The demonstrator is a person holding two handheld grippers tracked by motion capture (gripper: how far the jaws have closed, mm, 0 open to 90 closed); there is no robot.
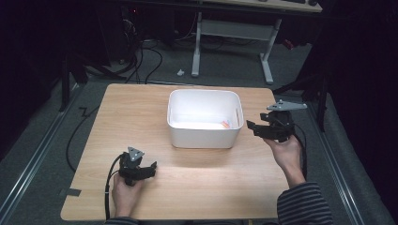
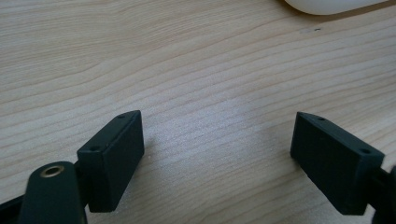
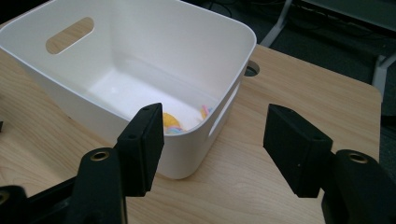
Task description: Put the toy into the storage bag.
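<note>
A white plastic bin [image 1: 204,118] with cut-out handles sits a little past the centre of a light wooden table [image 1: 141,108], seen from above. Inside it, against the wall at about three o'clock, lie a few small colourful items [image 1: 225,124], orange, yellow and pastel; in the right gripper view they show partly behind the bin's near rim [image 3: 173,127], too small and too hidden to identify. The right gripper [image 1: 251,126] hovers just beside the bin at three o'clock, held in a hand in a striped sleeve, its jaws spread wide and holding nothing, pointed at the bin's corner. The left gripper [image 1: 151,169] rests low over the bare tabletop at about seven o'clock from the bin, well apart from it, its jaws also released and empty above plain wood grain [image 2: 215,121]. No loose objects lie on the table, so the job of filling the bin looks finished or close to it, with nothing obvious left to collect; alternatively, emptying it may be about to begin. The bin's contents are mostly screened by its walls, and the dark room beyond the table, with desk legs and cables, is hard to make out.
</note>
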